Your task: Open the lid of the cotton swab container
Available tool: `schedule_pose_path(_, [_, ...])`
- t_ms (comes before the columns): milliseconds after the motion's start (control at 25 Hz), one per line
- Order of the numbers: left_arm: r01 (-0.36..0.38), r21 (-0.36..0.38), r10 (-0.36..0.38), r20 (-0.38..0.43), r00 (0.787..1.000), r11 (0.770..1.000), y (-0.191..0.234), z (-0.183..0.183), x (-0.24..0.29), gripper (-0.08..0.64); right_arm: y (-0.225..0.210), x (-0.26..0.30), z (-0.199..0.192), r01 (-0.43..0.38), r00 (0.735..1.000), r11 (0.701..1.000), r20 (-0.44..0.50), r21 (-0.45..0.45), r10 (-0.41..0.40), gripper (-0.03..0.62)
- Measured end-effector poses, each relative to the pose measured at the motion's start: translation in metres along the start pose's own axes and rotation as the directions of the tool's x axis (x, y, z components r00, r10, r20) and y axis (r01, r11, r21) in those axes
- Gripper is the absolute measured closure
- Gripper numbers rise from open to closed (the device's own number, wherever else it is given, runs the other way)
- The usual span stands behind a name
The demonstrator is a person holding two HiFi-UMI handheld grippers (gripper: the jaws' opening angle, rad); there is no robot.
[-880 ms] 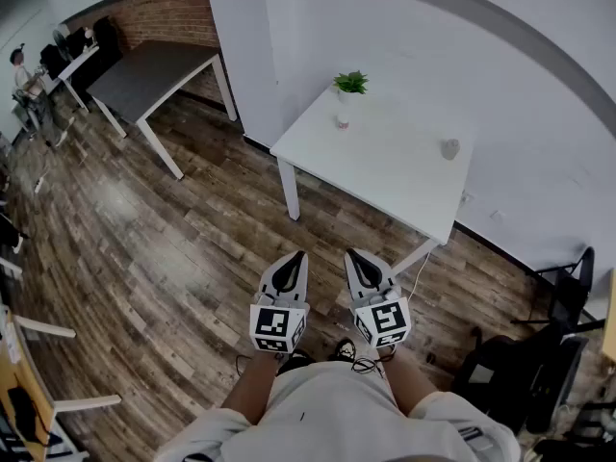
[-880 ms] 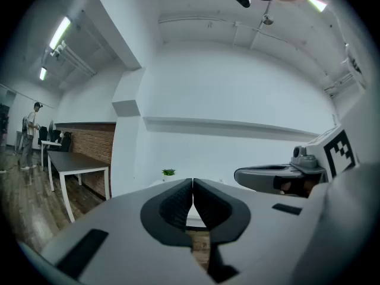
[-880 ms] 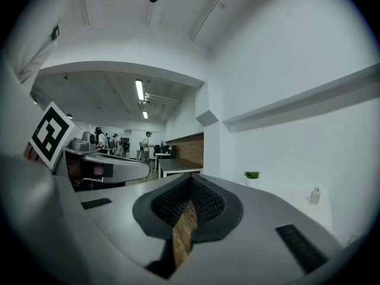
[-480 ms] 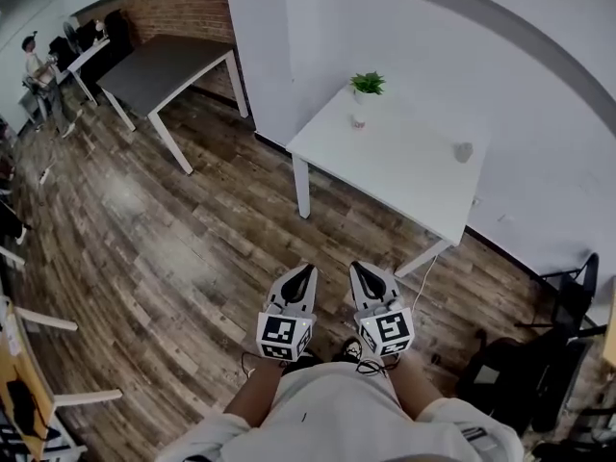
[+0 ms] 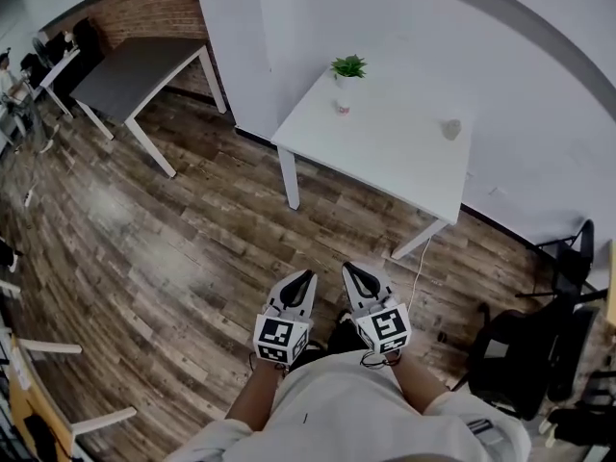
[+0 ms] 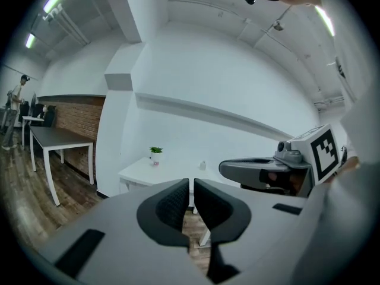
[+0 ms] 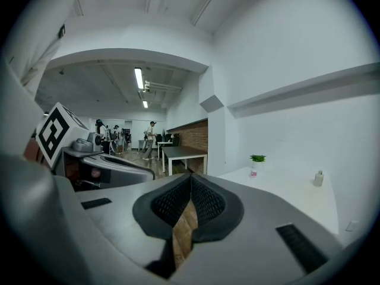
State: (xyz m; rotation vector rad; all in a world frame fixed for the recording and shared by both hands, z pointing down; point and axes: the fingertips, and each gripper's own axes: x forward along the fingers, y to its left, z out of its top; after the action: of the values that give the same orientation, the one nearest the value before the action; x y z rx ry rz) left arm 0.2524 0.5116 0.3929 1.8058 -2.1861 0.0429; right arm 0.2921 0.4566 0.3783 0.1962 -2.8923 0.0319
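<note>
The left gripper (image 5: pixel 306 275) and the right gripper (image 5: pixel 348 268) were held side by side close to the person's body, over the wooden floor (image 5: pixel 173 248), well short of the near corner of the white worktop (image 5: pixel 385 152). Both pointed toward that worktop and neither touched anything.

In the left gripper view the jaws were clenched, only a thin slit showing between the ribbed pads, with nothing in it. In the right gripper view the jaws were likewise pressed together, pad against pad, and empty.

On the worktop three small things stood. A potted plant (image 5: pixel 348 66) sat at the far corner against the white wall. Just beside it, a little further in on the worktop, was a small pale pot (image 5: pixel 342 107) with a reddish band. A small grey bottle (image 5: pixel 450 128) stood on its own near the worktop's right edge, well apart from the other two. Both were too small to make out a lid, and I cannot tell which of them was the cotton swab container; either way it rested on the worktop, untouched and far from both grippers.

Left of the worktop, beyond a white pillar, stood a grey table (image 5: pixel 135 65) before a brick wall. Right of the worktop, near its front leg, was a black chair (image 5: pixel 520 354).
</note>
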Motion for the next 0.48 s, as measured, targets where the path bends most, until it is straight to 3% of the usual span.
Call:
schedule_pose_path(200, [-0.011,0.0,0.011,-0.015,1.0,1.0,0.017,0.003,0.035,0.535,-0.026,0.03,-0.001,-0.011,1.0,1.0,-0.012,0.016,0.012,0.587])
schedule_pose_path(360, [-0.046,0.019,0.047,-0.033,0.998,0.999,0.047,0.013,0.074,0.453,-0.059,0.071,0.002,-0.033,0.999,0.999,0.011,0.027,0.033,0.563])
schedule_pose_path(480, [-0.063,0.027,0.064,-0.047,0.997,0.998,0.072,0.027,0.104,0.451,-0.084,0.104,0.008,-0.056,0.998,0.998,0.006,0.033,0.056,0.532])
